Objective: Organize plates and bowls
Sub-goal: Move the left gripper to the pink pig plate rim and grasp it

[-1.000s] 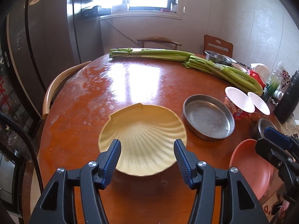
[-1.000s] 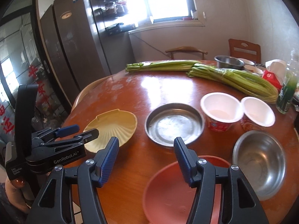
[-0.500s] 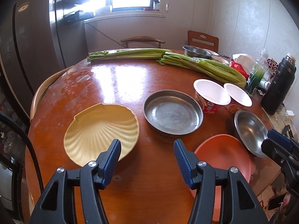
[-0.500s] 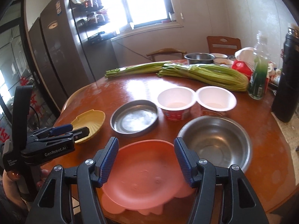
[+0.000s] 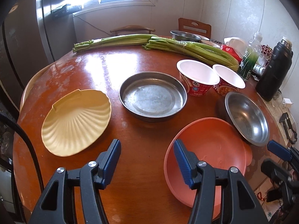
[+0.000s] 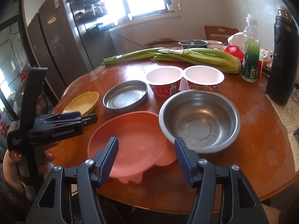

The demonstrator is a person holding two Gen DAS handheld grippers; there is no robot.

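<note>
A ribbed, shell-shaped yellow plate point(image 5: 76, 122) lies at the left of the glossy round wooden table point(image 5: 142, 160). To its right sit a flat steel pan point(image 5: 152, 96), a smooth orange plate point(image 5: 205, 149) at the near edge and a steel bowl point(image 6: 199, 120) touching it. Two paper cups point(image 6: 184, 81) and celery point(image 6: 196, 57) lie farther back. The left gripper point(image 5: 147, 162) and right gripper point(image 6: 144, 158) both hover with jaws apart, holding nothing.
</note>
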